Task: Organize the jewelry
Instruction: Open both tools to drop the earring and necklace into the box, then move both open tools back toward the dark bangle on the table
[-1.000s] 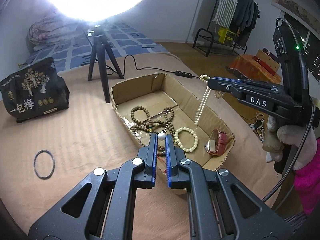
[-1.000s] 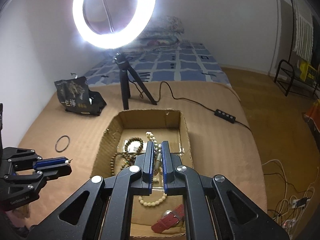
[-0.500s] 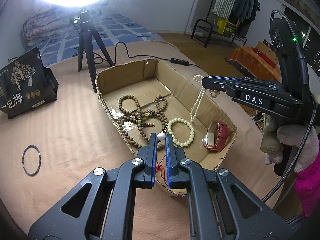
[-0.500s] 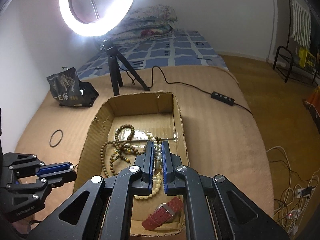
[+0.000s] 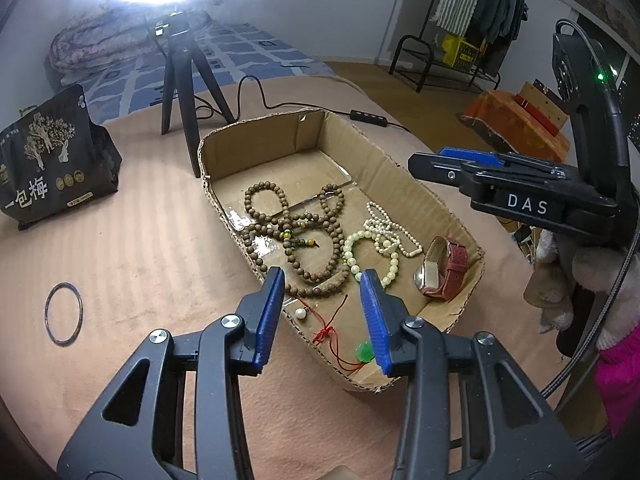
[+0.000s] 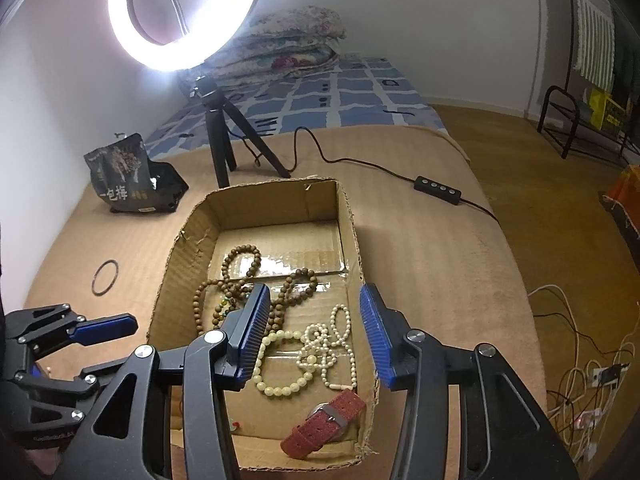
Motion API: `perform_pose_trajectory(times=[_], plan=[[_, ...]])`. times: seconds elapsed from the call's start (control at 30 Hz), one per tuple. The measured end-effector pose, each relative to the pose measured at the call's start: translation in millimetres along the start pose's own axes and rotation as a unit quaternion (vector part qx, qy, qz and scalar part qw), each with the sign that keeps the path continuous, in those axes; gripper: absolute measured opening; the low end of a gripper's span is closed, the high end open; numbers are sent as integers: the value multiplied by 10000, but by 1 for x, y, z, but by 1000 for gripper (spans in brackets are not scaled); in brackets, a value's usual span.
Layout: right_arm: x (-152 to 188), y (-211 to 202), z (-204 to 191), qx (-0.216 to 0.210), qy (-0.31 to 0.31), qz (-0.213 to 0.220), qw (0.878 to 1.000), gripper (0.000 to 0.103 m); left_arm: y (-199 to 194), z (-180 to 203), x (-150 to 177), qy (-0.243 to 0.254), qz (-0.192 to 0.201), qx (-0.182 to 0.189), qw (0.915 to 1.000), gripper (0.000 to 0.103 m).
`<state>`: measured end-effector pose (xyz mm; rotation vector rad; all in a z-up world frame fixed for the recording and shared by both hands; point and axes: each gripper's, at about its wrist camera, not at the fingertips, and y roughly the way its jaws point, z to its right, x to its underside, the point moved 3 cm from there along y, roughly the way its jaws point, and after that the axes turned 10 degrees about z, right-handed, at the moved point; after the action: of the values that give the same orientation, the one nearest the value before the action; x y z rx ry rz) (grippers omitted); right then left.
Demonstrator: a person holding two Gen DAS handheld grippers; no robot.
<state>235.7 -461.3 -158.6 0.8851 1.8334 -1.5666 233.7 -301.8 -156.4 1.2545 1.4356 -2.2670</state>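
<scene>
An open cardboard box (image 5: 416, 188) (image 6: 188, 240) sits on the brown bed cover. It holds brown wooden bead strands (image 5: 296, 236) (image 6: 240, 264), a pale bead bracelet (image 5: 352, 248) (image 6: 280, 388), a white pearl necklace (image 5: 388, 232) (image 6: 332, 344), a red-strap watch (image 5: 444, 264) (image 6: 324, 424) and a red cord with a pearl and green pendant (image 5: 332, 328). My left gripper (image 5: 322, 280) is open and empty above the box's near end. My right gripper (image 6: 312, 300) is open and empty above the pearls. A dark bangle (image 5: 64, 314) (image 6: 105, 277) lies on the cover left of the box.
A ring light on a black tripod (image 5: 184, 92) (image 6: 224, 136) stands behind the box, its cable and switch (image 6: 438, 190) running right. A black snack bag (image 5: 52, 156) (image 6: 128, 176) stands at the left. The bed edge drops at the right, cables (image 6: 580, 380) on the floor.
Both grippers have opened. The left let go of the red cord with the pearl, the right let go of the pearl necklace; both now lie in the box.
</scene>
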Motion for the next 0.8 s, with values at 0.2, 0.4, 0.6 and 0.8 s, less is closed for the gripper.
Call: perform_pose_trajectory(times=[0.2,0.4,0.6,0.8], plan=[[-3,-3,1,169,16,68,9998,69,-3,-2,2,-2,-16,-27,10000,40],[-4,-6,1,290,49,66,9995,71,-10,-5,3,-25,7,-57,10000,40],[-5,-12,-4,358,48,69,9993,72,-25,-9,3,-16,86,-122,9999,40],[-9,-22,-12,418,74,113,9990,72,-47,-19,1,-29,200,-207,9996,40]])
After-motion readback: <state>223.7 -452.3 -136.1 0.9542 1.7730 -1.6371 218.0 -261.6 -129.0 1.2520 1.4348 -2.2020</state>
